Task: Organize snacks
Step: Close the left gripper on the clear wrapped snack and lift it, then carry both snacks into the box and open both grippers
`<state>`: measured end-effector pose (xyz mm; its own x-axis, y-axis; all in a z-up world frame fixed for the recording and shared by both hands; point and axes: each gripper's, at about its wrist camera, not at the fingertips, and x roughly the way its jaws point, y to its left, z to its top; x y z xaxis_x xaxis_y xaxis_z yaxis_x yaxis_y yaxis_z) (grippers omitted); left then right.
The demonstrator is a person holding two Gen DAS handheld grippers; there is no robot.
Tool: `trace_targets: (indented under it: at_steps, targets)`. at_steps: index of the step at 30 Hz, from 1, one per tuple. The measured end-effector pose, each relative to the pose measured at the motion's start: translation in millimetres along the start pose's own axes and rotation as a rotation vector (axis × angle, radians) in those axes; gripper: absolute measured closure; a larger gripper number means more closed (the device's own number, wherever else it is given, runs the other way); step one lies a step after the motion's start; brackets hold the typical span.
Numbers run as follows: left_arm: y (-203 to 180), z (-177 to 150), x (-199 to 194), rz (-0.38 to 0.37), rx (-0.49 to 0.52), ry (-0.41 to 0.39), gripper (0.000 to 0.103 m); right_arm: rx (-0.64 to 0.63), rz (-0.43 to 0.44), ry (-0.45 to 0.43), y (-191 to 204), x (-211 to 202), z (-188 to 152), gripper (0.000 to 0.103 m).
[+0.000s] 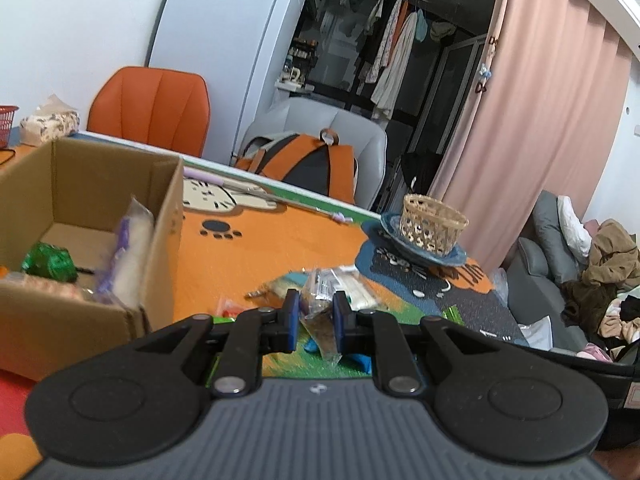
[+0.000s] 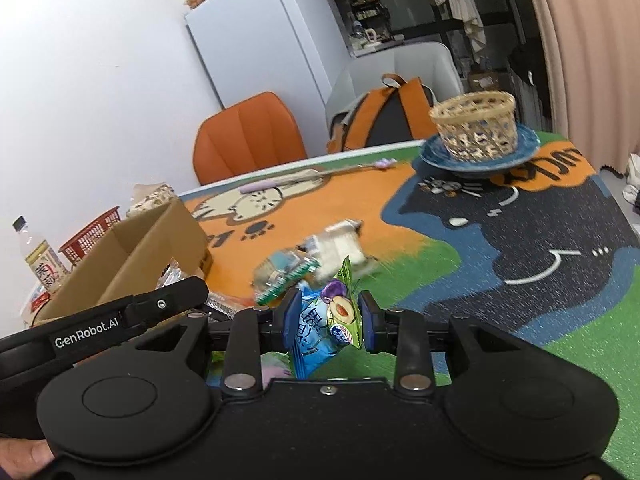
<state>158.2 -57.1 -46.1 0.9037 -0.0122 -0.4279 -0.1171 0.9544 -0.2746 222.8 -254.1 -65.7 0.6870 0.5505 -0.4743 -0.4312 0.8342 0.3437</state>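
Note:
My left gripper (image 1: 316,314) is shut on a small clear packet (image 1: 318,316) with brownish contents, held above the cartoon mat (image 1: 280,248). An open cardboard box (image 1: 168,216) stands to its left, holding a green wrapped snack (image 1: 50,266) and a purple-and-white packet (image 1: 128,256). My right gripper (image 2: 329,320) is shut on a blue snack packet (image 2: 320,332) printed with plums. Beyond it, loose snack packets (image 2: 320,256) lie on the mat. The same cardboard box (image 2: 132,256) sits at the left of the right wrist view, with the left gripper's black body (image 2: 120,320) in front of it.
A woven basket (image 1: 434,224) rests on a blue plate (image 1: 456,256) at the mat's far right. An orange chair (image 1: 152,108) and a grey chair with an orange backpack (image 1: 304,160) stand behind the table. A red basket (image 2: 92,232) and a bottle (image 2: 40,256) are at the left.

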Motion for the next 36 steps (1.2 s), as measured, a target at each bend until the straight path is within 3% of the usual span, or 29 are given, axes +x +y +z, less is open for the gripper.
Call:
trace_targets:
  at_steps: [14,36]
  targets:
    - [13.8,27.8,-31.2,0.02,-0.013,-0.099,0.087,-0.054,0.042,-0.043,35.2,-2.8,19.0,0.071]
    - [77.5,55.1,-65.4,0.086,-0.103,-0.183,0.087,-0.121,0.096,-0.07,98.1,11.8,35.2,0.071]
